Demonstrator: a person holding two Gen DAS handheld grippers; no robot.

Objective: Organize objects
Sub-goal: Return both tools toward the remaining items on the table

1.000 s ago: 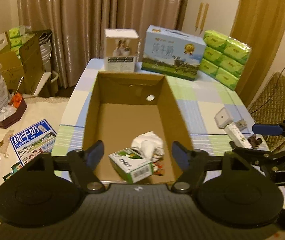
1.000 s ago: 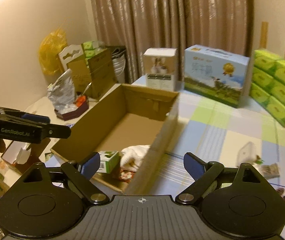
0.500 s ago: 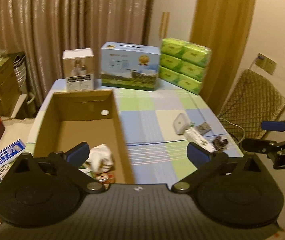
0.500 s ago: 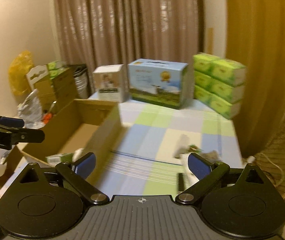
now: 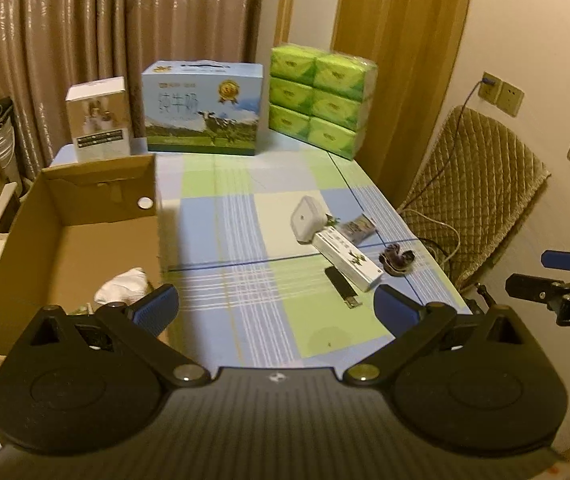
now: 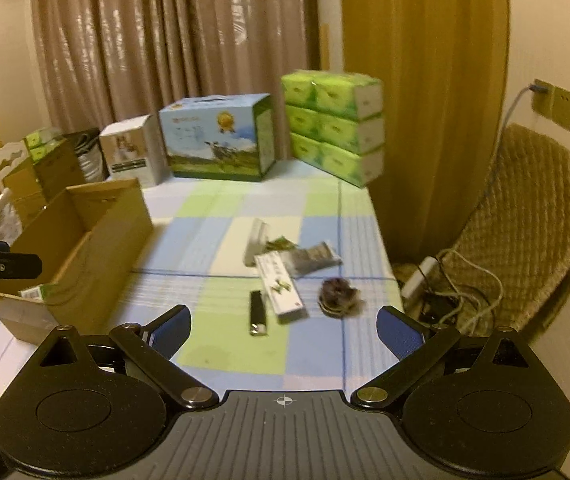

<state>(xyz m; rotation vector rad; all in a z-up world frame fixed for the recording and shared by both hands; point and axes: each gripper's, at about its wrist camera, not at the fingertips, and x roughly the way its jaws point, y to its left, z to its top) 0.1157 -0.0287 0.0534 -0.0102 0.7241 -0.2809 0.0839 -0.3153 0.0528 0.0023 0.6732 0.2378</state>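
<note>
Both hand-held grippers, left (image 5: 276,304) and right (image 6: 284,326), spread wide, empty; right's jaws just opened. Ahead on table (image 5: 221,216): lighter (image 6: 257,312), white carton (image 6: 281,288). Cardboard box (image 5: 73,236) front-left.

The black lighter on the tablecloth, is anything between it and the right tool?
Nothing visible. The black lighter lies on bare tablecloth just ahead of the open right tool, with the long white box beside it, not in front.
</note>
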